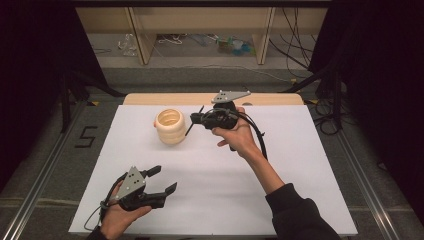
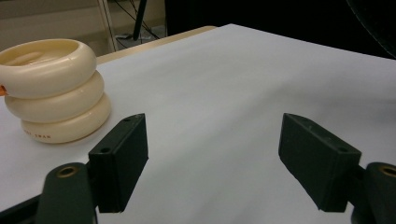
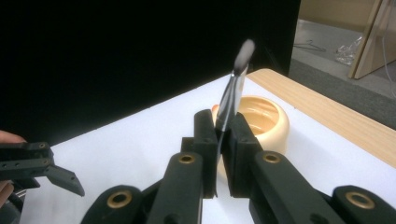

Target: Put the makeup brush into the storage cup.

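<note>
Right tongs (image 3: 223,140) are clamped on a thin brush (image 3: 232,93). Its dark tip points up and away from the jaws. In the high view the right tongs (image 1: 196,120) hang just beside a cream pot (image 1: 170,126) that looks like three fat rings in a stack. The pot stands on the white table (image 1: 280,165), near the far edge, with its mouth open to the top.

Left tongs (image 1: 162,181) rest low at the near side, well apart from the pot. Their jaws are wide apart and hold nothing.

I think the step is putting the brush into the pot. Next, the right hand should lift the brush over the mouth, tip it down and let go. The left tongs could hold the pot steady.
</note>
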{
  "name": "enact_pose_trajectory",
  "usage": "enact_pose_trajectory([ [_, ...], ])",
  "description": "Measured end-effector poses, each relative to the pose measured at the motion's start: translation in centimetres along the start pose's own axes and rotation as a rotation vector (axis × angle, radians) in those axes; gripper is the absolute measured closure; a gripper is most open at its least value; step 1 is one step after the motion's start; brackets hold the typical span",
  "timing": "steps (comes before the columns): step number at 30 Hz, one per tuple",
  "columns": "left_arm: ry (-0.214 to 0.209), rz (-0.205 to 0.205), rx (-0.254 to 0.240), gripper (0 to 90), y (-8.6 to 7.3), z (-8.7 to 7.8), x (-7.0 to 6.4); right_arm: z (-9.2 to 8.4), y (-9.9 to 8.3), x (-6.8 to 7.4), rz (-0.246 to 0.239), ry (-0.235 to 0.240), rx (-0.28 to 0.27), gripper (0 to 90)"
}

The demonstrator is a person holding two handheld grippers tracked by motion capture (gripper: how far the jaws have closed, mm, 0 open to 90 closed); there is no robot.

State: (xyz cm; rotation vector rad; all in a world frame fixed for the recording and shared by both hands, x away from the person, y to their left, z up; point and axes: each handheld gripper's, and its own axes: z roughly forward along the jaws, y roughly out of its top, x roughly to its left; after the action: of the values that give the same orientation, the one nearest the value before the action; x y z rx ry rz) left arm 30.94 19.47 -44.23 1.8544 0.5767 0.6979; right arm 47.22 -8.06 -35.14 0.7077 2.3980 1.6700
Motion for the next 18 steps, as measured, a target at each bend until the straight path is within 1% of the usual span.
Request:
enact_pose_trajectory([
  [2,0.001,0.003,0.012,24.1,0.0,-0.1,-0.1,0.2,0.1,-0.1,0.000,0.005,-0.002,85.3],
  [3,0.001,0.002,0.012,24.1,0.0,-0.1,-0.1,0.3,0.2,-0.1,-0.004,0.001,-0.001,85.3],
  [4,-0.001,0.000,0.001,24.0,0.0,0.0,0.0,0.4,0.3,-0.1,0.001,-0.002,0.002,85.3],
  [6,0.002,0.000,0.004,24.1,0.0,-0.1,0.0,0.6,0.3,-0.2,-0.004,-0.003,0.010,85.3],
  [7,0.001,-0.002,-0.001,24.1,0.0,0.0,0.0,0.8,0.4,-0.2,0.001,0.001,0.005,85.3],
  [8,0.001,-0.001,0.000,24.0,0.0,0.0,0.0,0.8,0.4,-0.2,-0.003,-0.004,0.009,85.3],
  [9,0.000,-0.001,-0.001,24.0,0.0,0.0,0.0,0.8,0.5,-0.3,0.002,-0.007,0.011,85.3],
  [10,0.002,0.003,0.013,24.0,0.0,-0.1,0.0,0.9,0.6,-0.4,-0.005,-0.010,0.011,85.3],
  [11,0.001,0.003,0.014,24.1,0.0,-0.1,0.0,1.0,0.7,-0.5,-0.011,-0.025,0.007,85.3],
  [15,0.001,0.004,0.013,24.1,0.0,-0.1,0.0,1.2,1.3,-0.6,-0.012,-0.024,0.010,85.3],
  [18,0.003,0.001,0.011,24.1,0.0,-0.1,0.0,1.5,1.5,-0.6,-0.016,-0.027,0.000,85.3],
])
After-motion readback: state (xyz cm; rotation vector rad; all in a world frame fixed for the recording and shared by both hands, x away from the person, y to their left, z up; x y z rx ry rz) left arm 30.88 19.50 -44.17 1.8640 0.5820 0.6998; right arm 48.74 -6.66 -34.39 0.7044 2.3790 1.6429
